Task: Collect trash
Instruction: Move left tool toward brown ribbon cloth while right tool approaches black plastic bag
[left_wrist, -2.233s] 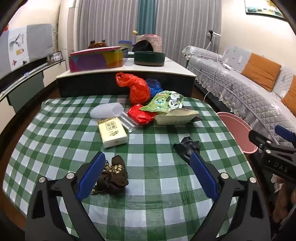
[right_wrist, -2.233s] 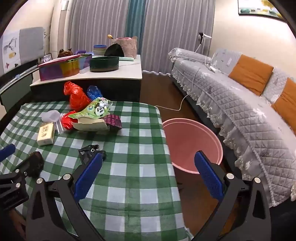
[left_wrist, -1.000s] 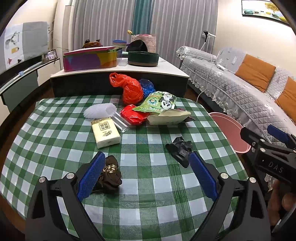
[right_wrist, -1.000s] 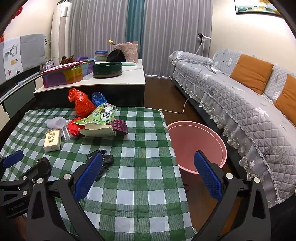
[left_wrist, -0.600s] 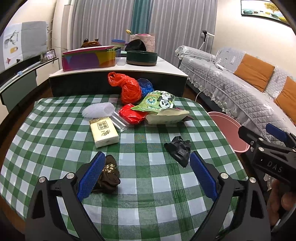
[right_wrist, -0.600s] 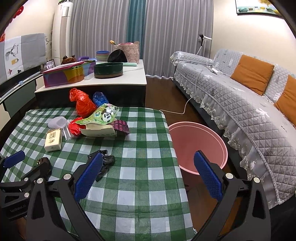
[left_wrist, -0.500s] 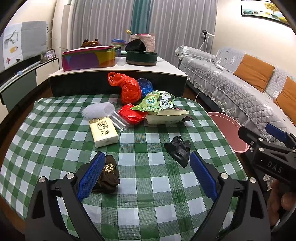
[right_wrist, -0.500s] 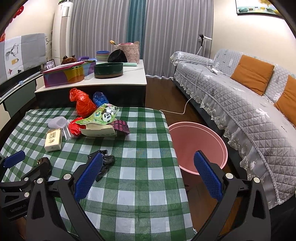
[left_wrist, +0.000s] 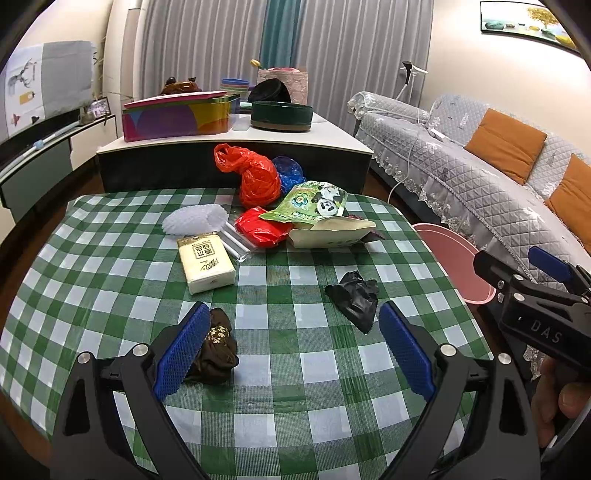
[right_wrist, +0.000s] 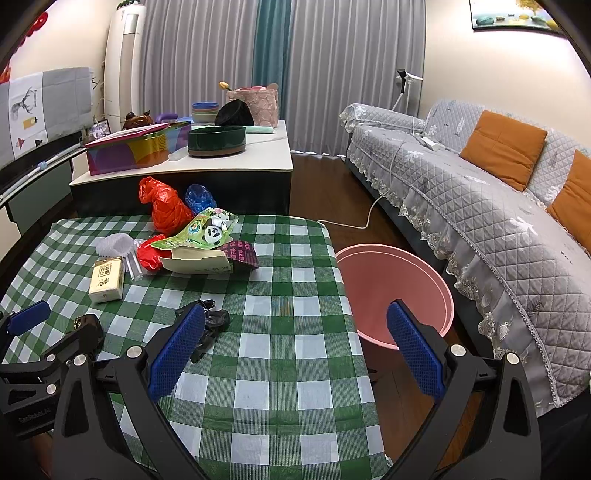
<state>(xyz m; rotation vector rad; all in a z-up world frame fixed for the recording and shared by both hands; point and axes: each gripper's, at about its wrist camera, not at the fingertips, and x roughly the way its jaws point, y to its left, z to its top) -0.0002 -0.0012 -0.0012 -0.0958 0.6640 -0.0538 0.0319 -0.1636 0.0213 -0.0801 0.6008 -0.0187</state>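
Now both grippers hover over the surface (left_wrist: 280, 295) with fingers spread wide, holding nothing: left gripper (left_wrist: 291, 350), right gripper (right_wrist: 295, 350).

Lots of trash on the green checked cloth. Brown wad (left_wrist: 218, 347) just beside the left blue pad. Black bag (left_wrist: 354, 299), small and crumpled, near the middle, just ahead of the right gripper. Farther back, a heap: red bag (left_wrist: 255, 177), blue wrap (left_wrist: 290, 171), panda wrapper (left_wrist: 314, 203), tan pouch (left_wrist: 328, 232), tissue pack (left_wrist: 207, 262), white fluff (left_wrist: 195, 219).

Pink bin (right_wrist: 395, 291) on the floor, right beside the surface, open and waiting.

Probably all light and soft. Black bag: thin, floppy, maybe slippery, so best pinched on its bunched-up middle, not a loose corner. Brown wad: squishy, easy to squeeze from both sides. Panda wrapper: flat and slick, so grab an edge that sticks up. Nothing looks breakable.
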